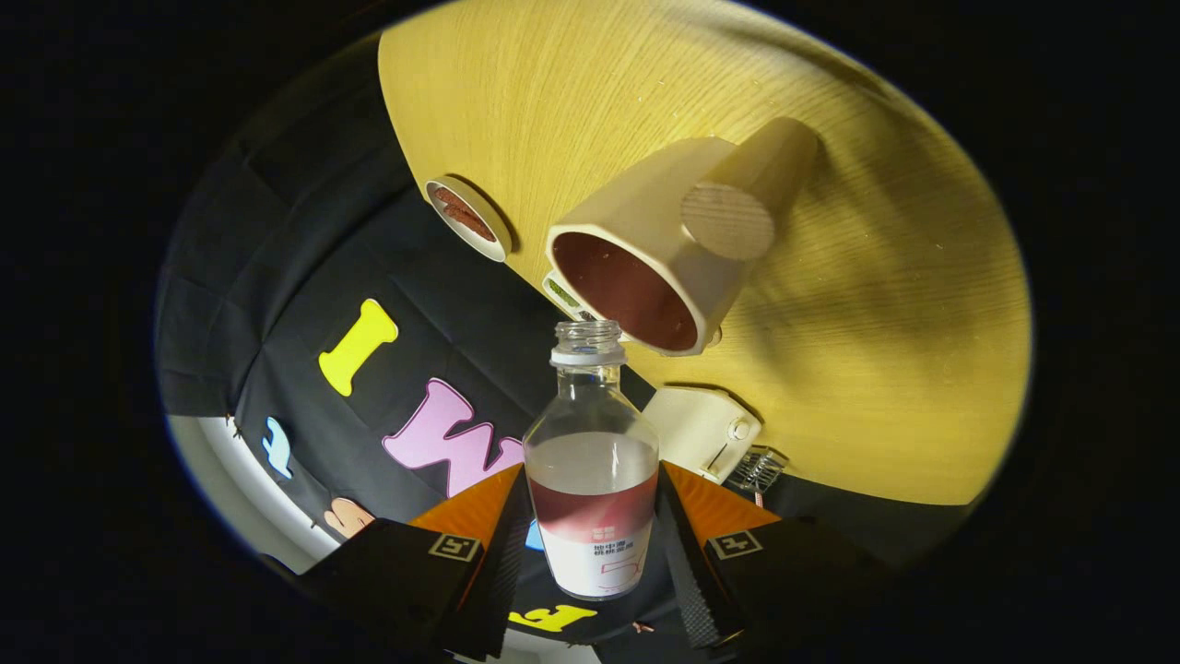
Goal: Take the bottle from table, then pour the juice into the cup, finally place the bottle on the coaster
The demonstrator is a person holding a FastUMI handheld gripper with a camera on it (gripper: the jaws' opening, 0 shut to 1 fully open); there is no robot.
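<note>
Between the two fingers of the gripper (590, 539) sits a clear glass bottle (591, 461) with a white label, uncapped, both fingers pressed against its sides. Its open neck almost meets the rim of a cream faceted cup (659, 240) with a round wooden-ended handle, at one o'clock. A small round cream coaster (467, 218) lies at eleven o'clock on the pale wooden table (876, 369).

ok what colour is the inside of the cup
Dark reddish brown inside the cream cup, seen best in the gripper view, just beyond the bottle mouth.
</note>
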